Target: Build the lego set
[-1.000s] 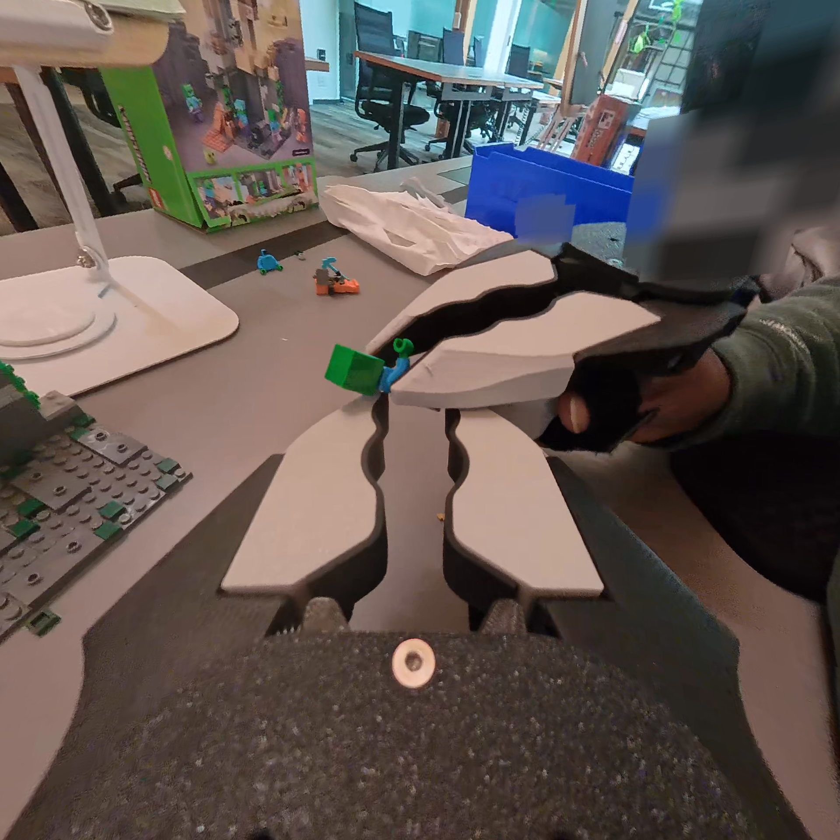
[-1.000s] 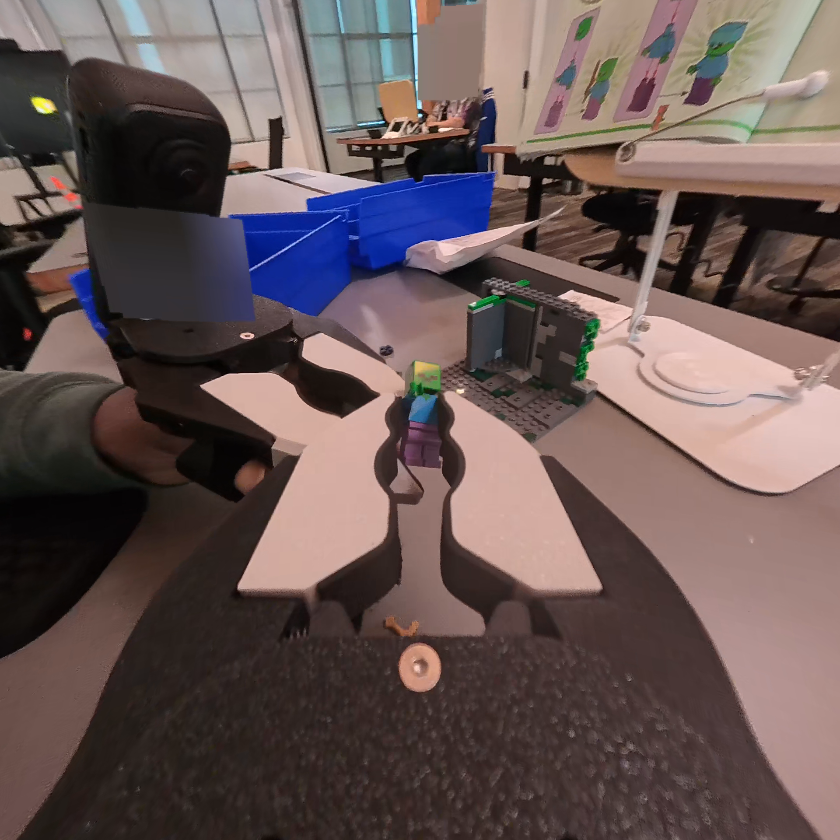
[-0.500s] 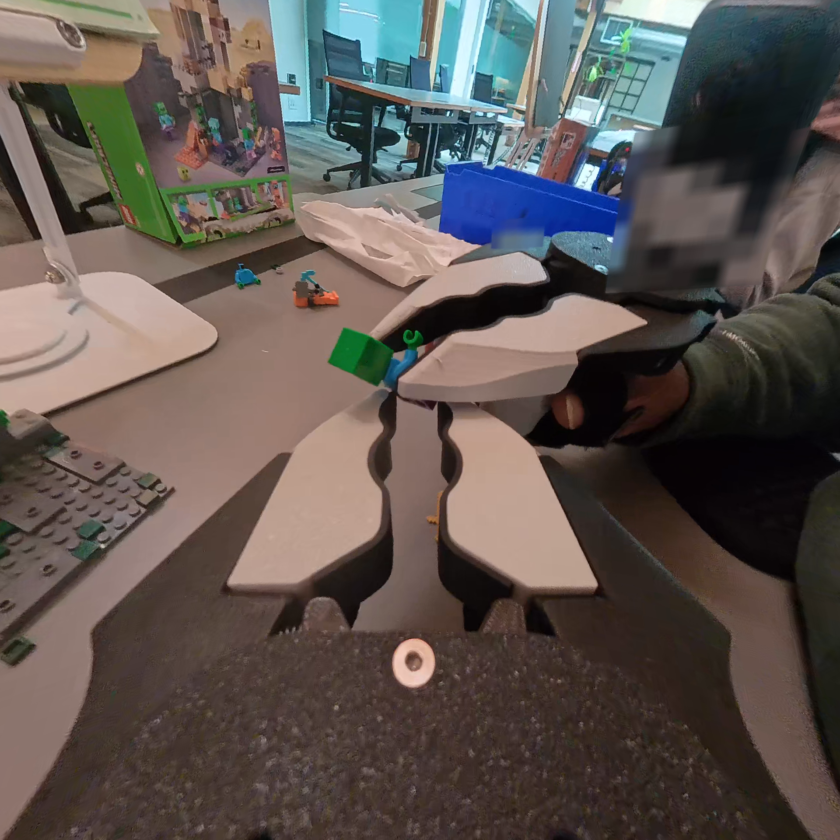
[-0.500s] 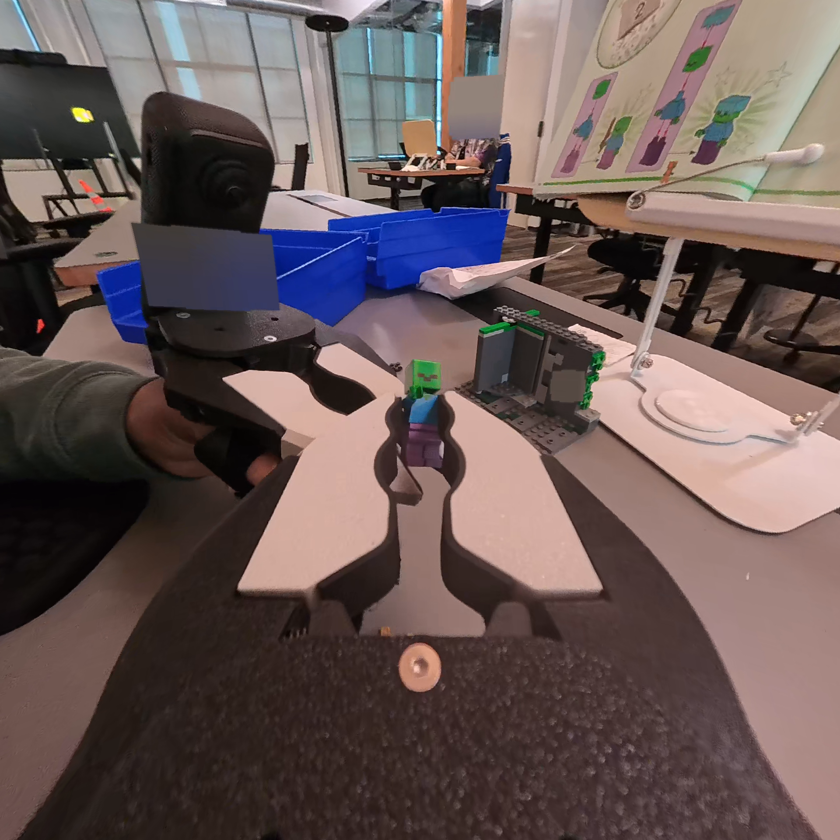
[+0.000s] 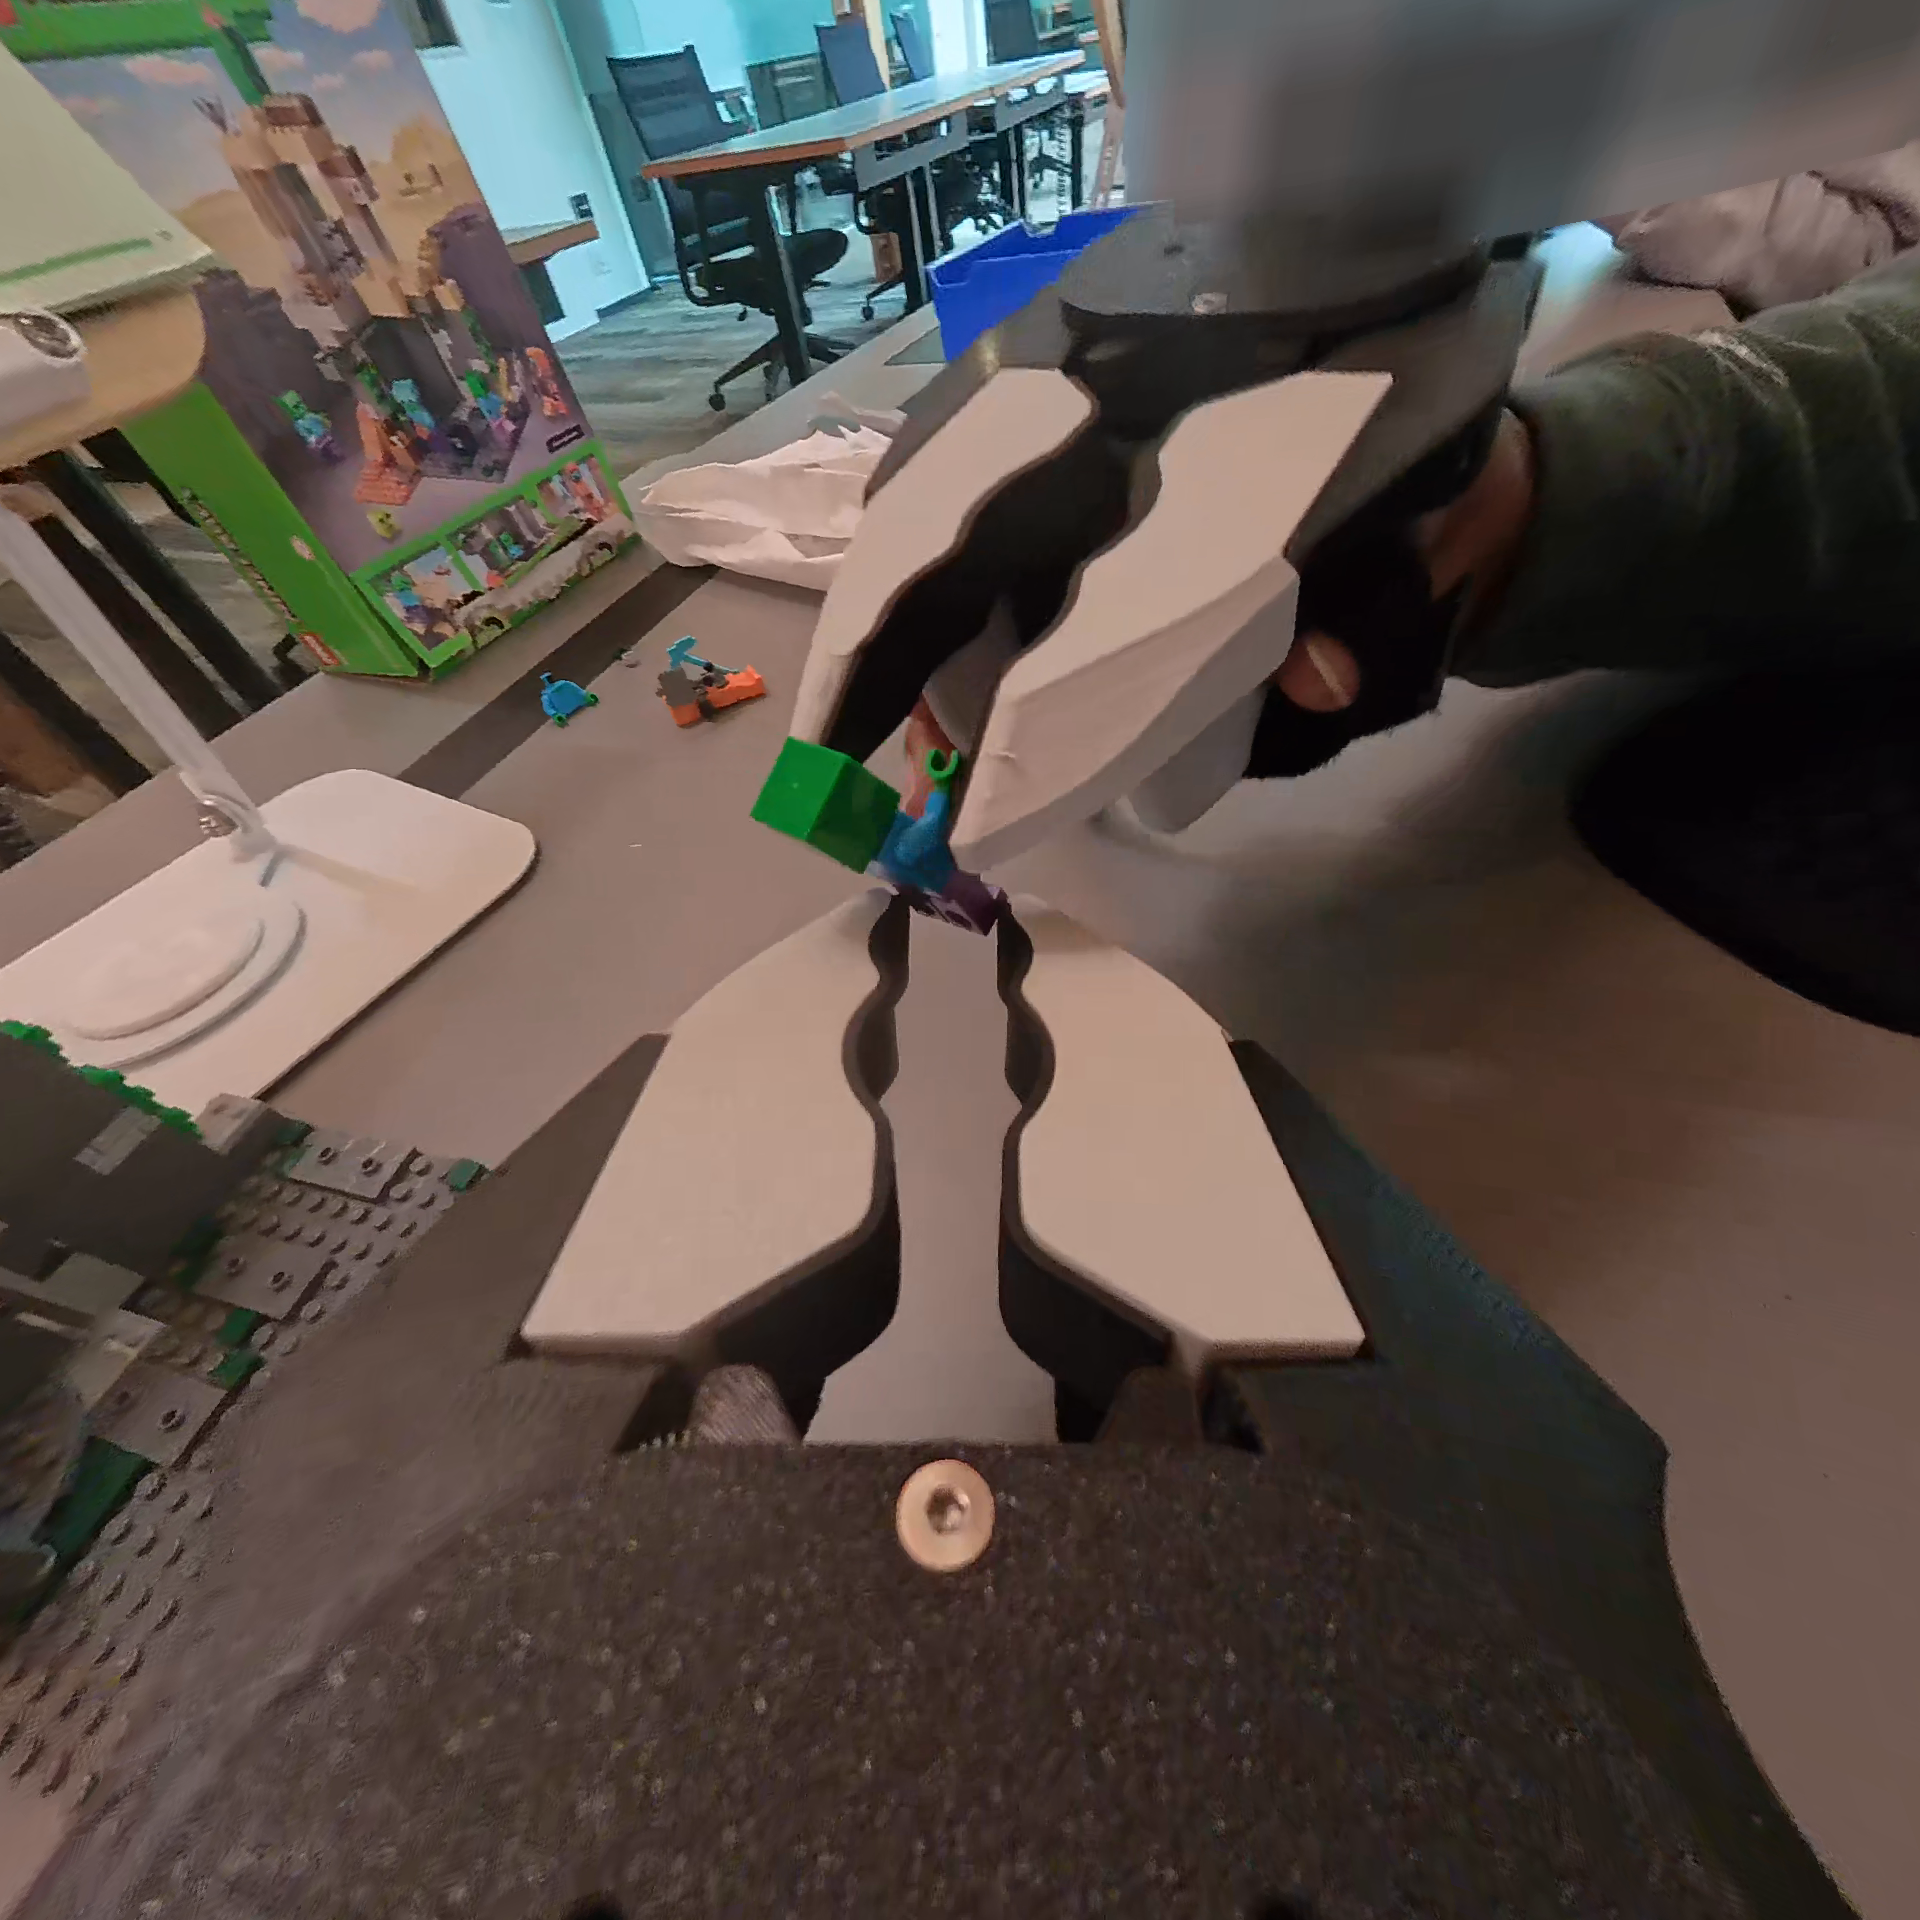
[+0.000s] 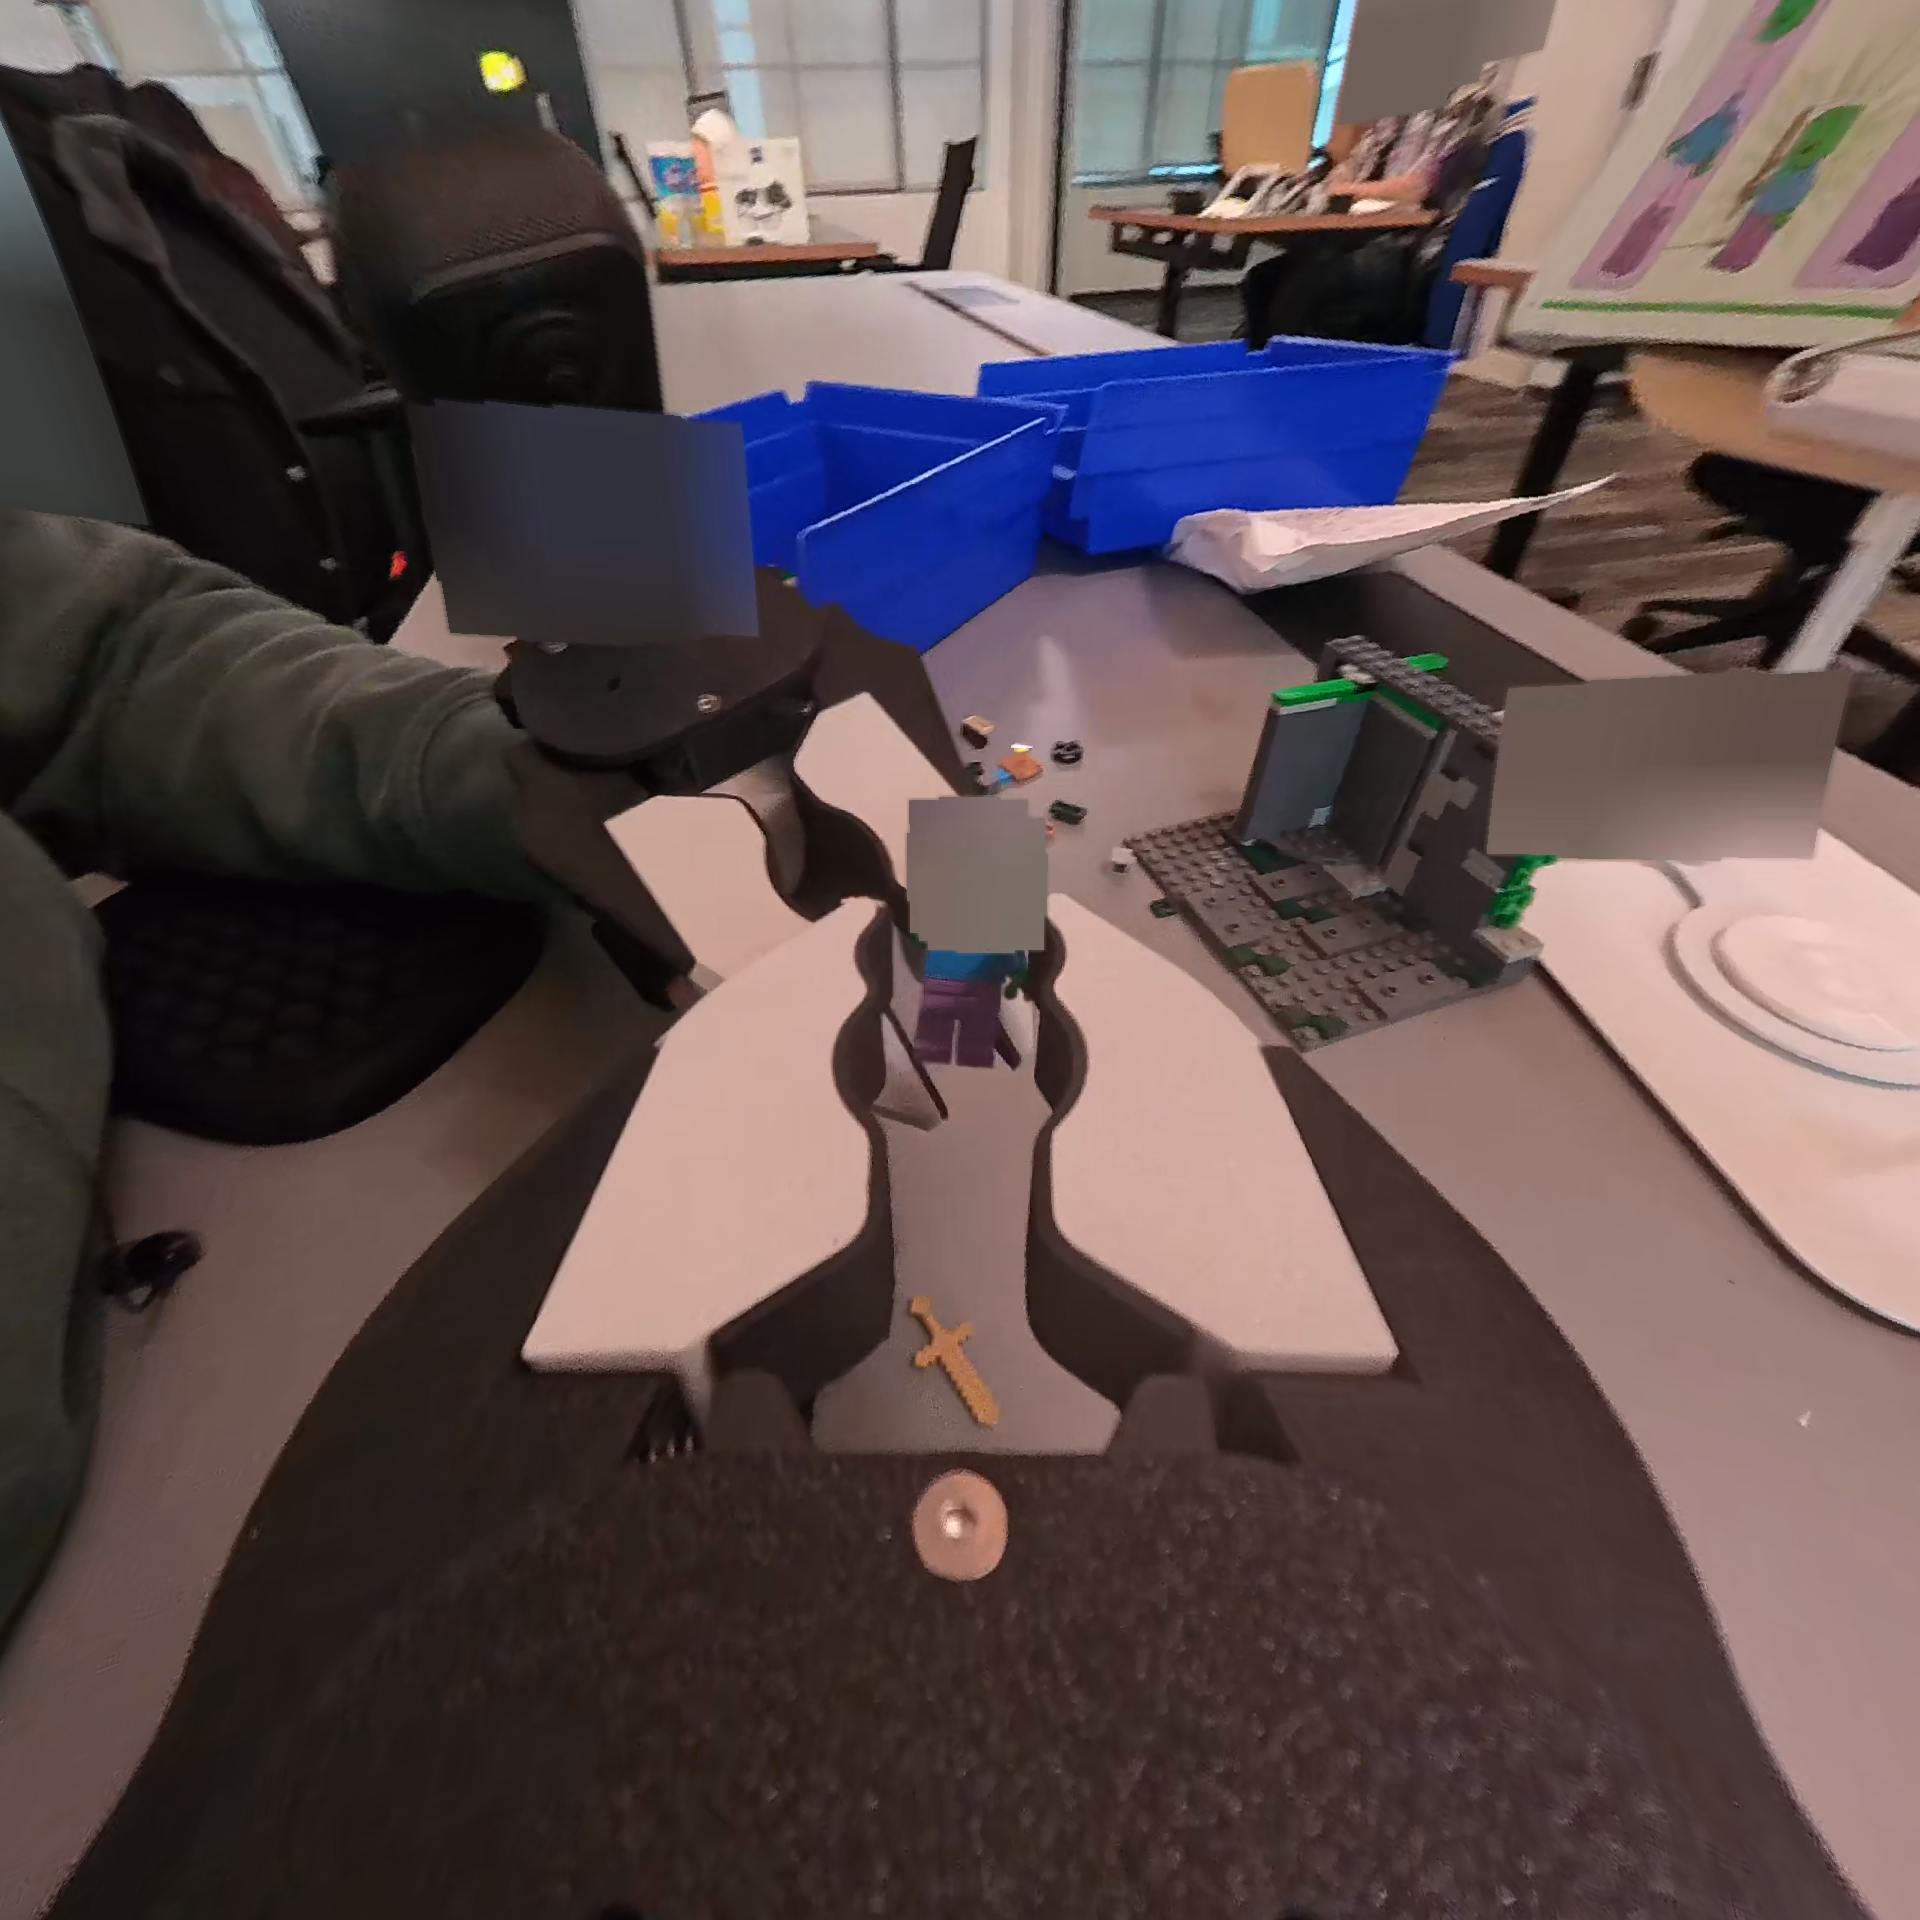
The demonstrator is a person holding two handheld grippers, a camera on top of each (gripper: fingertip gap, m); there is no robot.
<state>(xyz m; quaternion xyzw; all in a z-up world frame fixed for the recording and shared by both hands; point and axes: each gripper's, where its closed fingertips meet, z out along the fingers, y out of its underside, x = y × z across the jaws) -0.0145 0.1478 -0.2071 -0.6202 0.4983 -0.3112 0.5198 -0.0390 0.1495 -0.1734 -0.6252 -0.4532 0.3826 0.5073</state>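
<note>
A minifigure with a green head (image 5: 826,800), blue torso and purple legs (image 5: 961,899) is held between both grippers above the grey table. My right gripper (image 6: 956,935) is shut on its torso (image 6: 971,966); in the left wrist view it (image 5: 904,790) comes down from the upper right. My left gripper (image 5: 951,914) has its jaws narrowly apart, with the tips against either side of the purple legs (image 6: 961,1023). A gold sword (image 6: 956,1371) lies on the table under the right gripper. The partly built grey and green model (image 6: 1351,914) stands to the right; it also shows in the left wrist view (image 5: 208,1247).
The set's box (image 5: 395,416) stands at the back left. Loose pieces (image 5: 707,686) lie in front of it, with more near the model (image 6: 1023,769). A white stand base (image 5: 260,914), a white bag (image 5: 769,509) and blue bins (image 6: 1039,488) are also on the table. The tips of both grippers are at nearly the same place. The gold sword (image 6: 956,1371) is about 9 cm from my left fingertips.
Both grippers have moved together with the minifigure between them. The right gripper has tilted to point more steeply down. The model has come nearer in the left wrist view.
</note>
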